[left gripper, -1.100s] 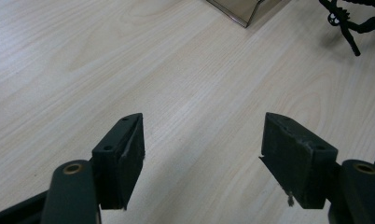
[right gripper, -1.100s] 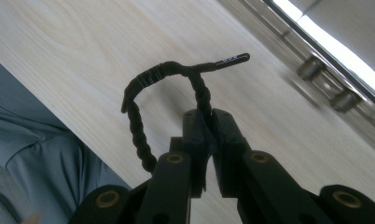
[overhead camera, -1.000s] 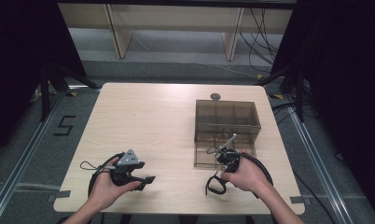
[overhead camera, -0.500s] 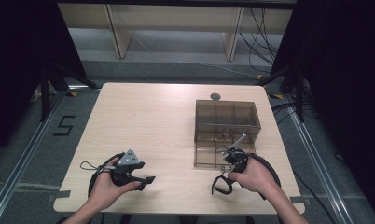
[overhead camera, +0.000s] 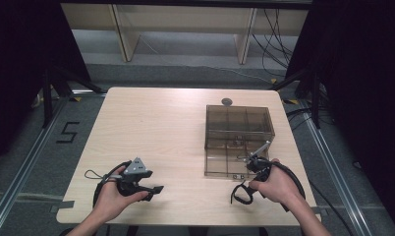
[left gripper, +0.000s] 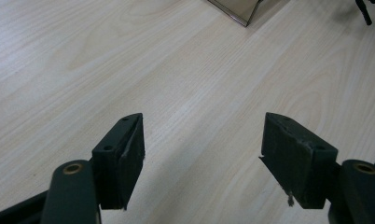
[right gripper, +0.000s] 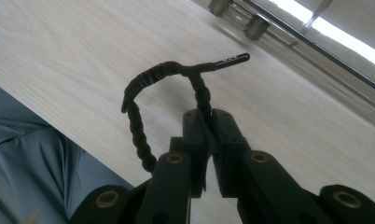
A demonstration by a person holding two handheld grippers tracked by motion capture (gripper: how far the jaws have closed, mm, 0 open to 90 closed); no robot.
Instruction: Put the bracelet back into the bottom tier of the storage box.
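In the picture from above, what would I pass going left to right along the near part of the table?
Left hand → left gripper → black cable loop → right hand; the brown clear compartment box lies just beyond those last two.

**A lab recording bay, not a home**

I sit at a bare, pale wood table set in a dark bay, with black curtains hanging on both sides. The floor is grey, with metal rails running along it and a "5" taped beside the table. Loose cables trail down behind, near plain wooden shelving. Black stand legs brace at the table's far corners. Nothing here looks domestic; it reads as a test rig in a lab.
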